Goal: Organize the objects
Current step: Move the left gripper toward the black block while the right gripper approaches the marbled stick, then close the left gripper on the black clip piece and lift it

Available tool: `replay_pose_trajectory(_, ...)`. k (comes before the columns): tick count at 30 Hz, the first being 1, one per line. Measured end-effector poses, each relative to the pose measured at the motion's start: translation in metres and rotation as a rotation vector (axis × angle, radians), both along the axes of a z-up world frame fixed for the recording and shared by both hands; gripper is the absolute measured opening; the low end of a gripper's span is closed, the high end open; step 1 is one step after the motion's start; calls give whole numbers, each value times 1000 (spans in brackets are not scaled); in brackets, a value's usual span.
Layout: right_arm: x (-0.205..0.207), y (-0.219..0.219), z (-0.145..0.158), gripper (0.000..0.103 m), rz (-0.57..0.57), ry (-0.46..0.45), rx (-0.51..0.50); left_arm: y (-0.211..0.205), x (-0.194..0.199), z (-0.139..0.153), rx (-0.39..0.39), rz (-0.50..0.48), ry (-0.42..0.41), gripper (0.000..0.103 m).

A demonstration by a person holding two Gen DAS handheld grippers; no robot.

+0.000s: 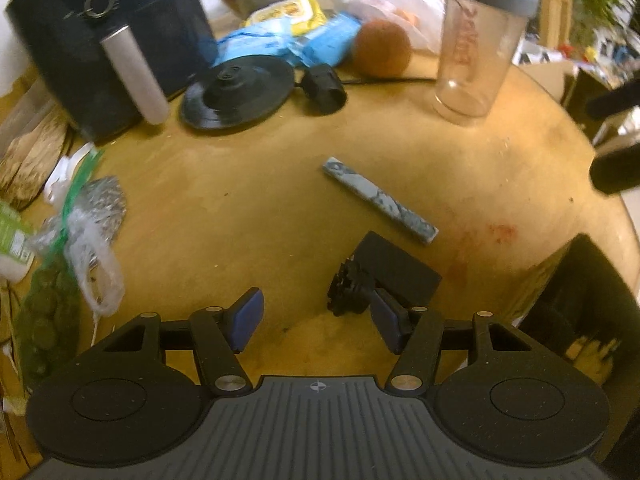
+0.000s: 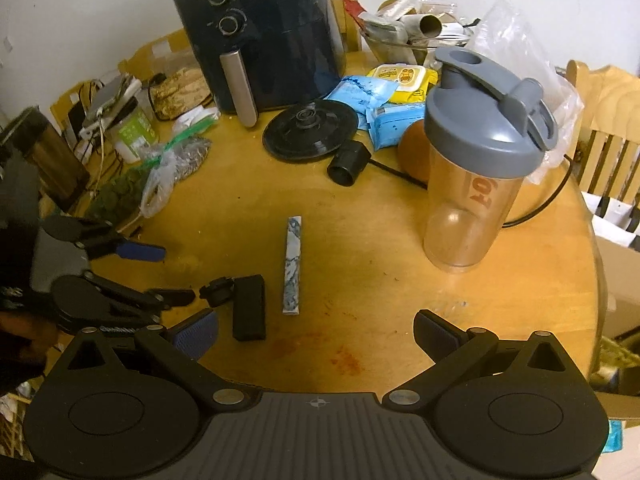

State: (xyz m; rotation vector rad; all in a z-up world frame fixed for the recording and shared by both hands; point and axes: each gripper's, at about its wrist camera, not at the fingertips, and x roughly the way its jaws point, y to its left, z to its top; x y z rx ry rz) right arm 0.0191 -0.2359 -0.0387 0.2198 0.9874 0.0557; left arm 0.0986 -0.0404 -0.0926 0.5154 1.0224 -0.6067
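A black box-shaped device with a knobbly mount at one end [image 1: 384, 276] [image 2: 246, 306] lies on the round wooden table [image 1: 240, 220]. A blue-and-white marbled stick [image 1: 378, 199] [image 2: 293, 265] lies beside it. My left gripper [image 1: 318, 318] is open and empty; its right pad sits right by the device's mount. It also shows in the right wrist view [image 2: 160, 274], at the left. My right gripper [image 2: 316, 336] is open and empty, low over the table's near edge, with the device just ahead of its left finger.
A clear shaker bottle with a grey lid [image 2: 476, 160] [image 1: 476, 40] stands right. A dark air fryer [image 2: 264, 36], a black kettle base [image 2: 310, 130] with plug and cord, blue and yellow wipe packs [image 2: 384, 96], and plastic bags [image 2: 160, 176] crowd the back and left.
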Motion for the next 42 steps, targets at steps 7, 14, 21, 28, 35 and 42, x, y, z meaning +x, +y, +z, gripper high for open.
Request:
replay_pose_trajectory(7,-5,-12,-2,103,-41,3,14,-12,-8,-20,58,-169,-26,49)
replay_pose_trajectory(14,-11,-20,-3,103,-66,12,13,-24,-3,-32,79,-205,-23,44)
replay_pose_trajectory(21,-16,-27,-5,103,-86,21,12,-33,5,-44,104,-195,-26,35)
replay_pose_trajectory(28,-15,-26,-9,103,-80,30,27,-37,13,-44,111,-126,-13,22)
replay_pose_trajectory(35,-9,-17,-11,103,-33,34,42,-23,15,-20,44,-18,-36,22)
replay_pose_trajectory(42,4,-8,-10,103,10,24,50,-7,13,6,-59,87,-29,22)
